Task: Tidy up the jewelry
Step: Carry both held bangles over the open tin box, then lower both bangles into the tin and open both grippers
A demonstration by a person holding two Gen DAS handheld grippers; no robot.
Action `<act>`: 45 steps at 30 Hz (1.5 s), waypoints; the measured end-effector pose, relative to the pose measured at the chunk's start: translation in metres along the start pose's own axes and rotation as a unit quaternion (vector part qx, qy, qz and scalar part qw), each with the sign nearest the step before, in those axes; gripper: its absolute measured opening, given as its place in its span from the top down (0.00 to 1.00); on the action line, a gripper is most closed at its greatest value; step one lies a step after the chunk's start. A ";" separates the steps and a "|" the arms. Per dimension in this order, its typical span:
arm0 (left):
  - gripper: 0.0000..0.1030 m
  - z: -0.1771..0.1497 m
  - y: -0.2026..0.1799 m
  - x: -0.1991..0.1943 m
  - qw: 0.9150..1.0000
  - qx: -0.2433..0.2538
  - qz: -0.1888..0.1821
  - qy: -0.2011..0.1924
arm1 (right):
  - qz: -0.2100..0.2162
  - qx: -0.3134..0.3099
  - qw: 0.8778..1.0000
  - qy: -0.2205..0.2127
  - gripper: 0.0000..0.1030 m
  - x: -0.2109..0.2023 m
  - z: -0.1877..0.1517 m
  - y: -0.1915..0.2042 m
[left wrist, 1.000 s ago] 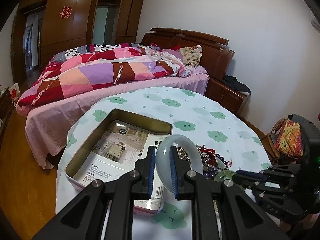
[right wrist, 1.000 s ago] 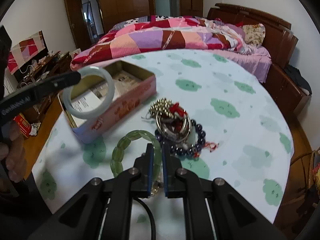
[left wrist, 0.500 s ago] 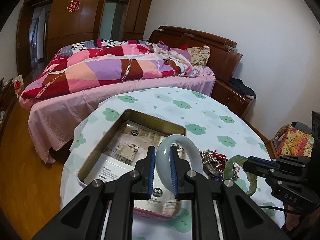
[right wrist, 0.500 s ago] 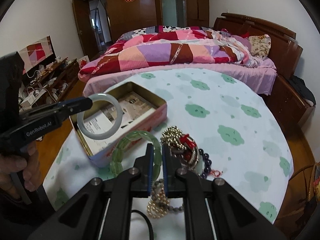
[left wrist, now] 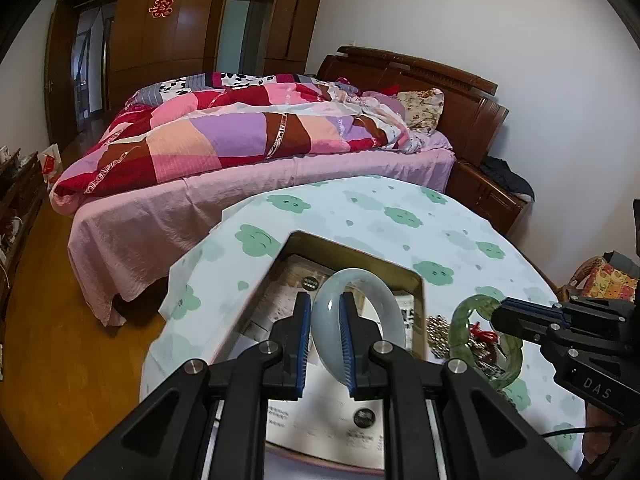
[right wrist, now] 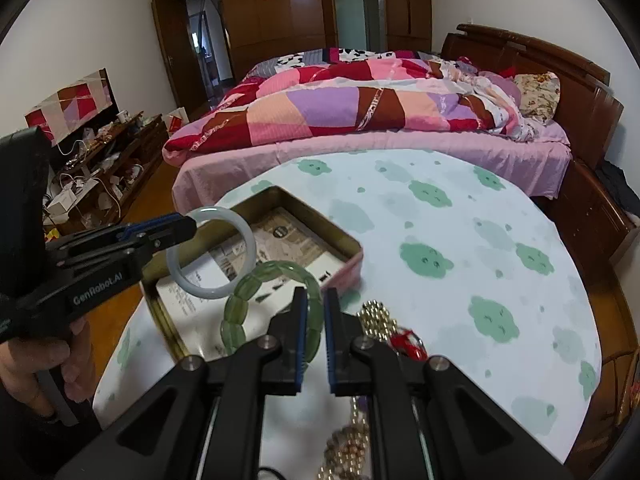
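My left gripper (left wrist: 324,344) is shut on a pale jade bangle (left wrist: 362,280) and holds it above the open tin box (left wrist: 414,284). In the right wrist view the bangle (right wrist: 248,240) hangs over the box (right wrist: 352,246). My right gripper (right wrist: 315,336) is shut on a green beaded bracelet (right wrist: 272,270), raised over the box's near right part; the bracelet also shows in the left wrist view (left wrist: 460,320). A heap of beads, gold chain and a red charm (right wrist: 404,340) lies on the table to the right of the box.
The round table has a cloth with green clouds (right wrist: 460,248). Printed paper (right wrist: 276,240) lines the box. A bed with a patchwork quilt (left wrist: 240,132) stands just behind the table. A low cabinet with clutter (right wrist: 100,160) is at the left.
Both grippers have risen and moved toward the box. The green bracelet has left the table and now hangs over the box. The white bangle sits further over the box.
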State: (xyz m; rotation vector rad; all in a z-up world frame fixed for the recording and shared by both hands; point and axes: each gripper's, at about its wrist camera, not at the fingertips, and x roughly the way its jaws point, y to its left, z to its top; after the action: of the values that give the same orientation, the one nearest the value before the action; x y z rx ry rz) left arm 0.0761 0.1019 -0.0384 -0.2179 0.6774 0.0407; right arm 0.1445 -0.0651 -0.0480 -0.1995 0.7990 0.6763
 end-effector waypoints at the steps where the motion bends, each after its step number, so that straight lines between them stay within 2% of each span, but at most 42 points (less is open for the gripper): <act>1: 0.87 0.002 0.001 0.002 1.000 -0.001 -0.002 0.002 | 0.001 0.001 1.000 0.001 0.91 0.003 0.002 0.000; 10: 0.87 0.019 0.004 0.024 1.000 0.011 0.007 0.017 | -0.002 0.010 1.000 0.001 0.91 0.035 0.023 0.008; 23: 0.87 0.023 0.014 0.054 0.999 0.012 0.026 0.047 | -0.026 0.023 0.999 0.017 0.91 0.064 0.024 0.002; 31: 0.87 0.021 0.009 0.064 0.997 0.028 0.031 0.059 | -0.048 0.018 0.998 0.024 0.91 0.073 0.020 -0.002; 45: 0.86 0.014 0.008 0.077 0.996 0.037 0.041 0.076 | -0.049 0.021 0.998 0.027 0.90 0.078 0.016 -0.004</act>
State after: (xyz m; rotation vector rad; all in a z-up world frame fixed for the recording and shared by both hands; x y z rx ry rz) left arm 0.1434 0.1099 -0.0772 -0.1227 0.8388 0.0775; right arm 0.1963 -0.0239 -0.0931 -0.2191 0.8494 0.5637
